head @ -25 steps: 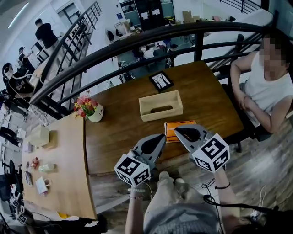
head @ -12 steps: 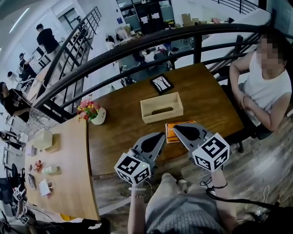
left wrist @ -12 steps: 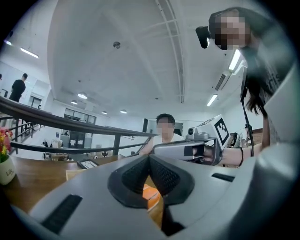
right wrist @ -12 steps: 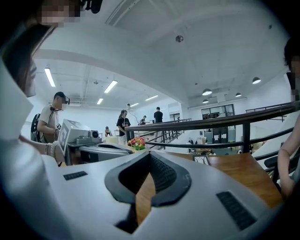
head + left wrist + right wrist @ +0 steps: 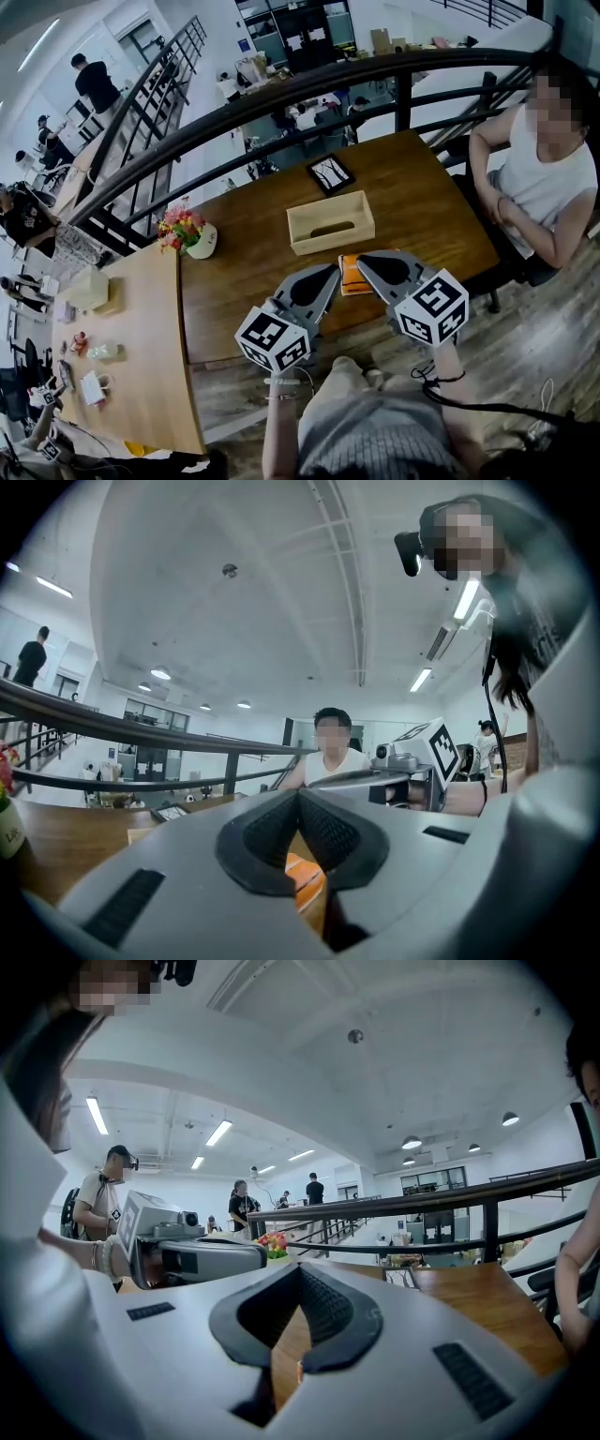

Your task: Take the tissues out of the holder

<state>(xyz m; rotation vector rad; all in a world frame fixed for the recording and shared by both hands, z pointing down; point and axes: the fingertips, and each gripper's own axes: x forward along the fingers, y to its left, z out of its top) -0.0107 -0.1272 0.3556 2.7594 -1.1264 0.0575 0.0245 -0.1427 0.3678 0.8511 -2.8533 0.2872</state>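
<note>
Left gripper (image 5: 332, 271), right gripper (image 5: 362, 259) — both closed; tissues (image 5: 348, 275) near.

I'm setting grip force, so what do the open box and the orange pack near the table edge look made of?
The box looks like pale wood with a matte, perhaps unfinished surface: light tan, thick straight walls, no gloss. The orange pack is probably soft plastic wrap: bright colour, slight sheen. Only part of it shows, so that is less certain.
</note>
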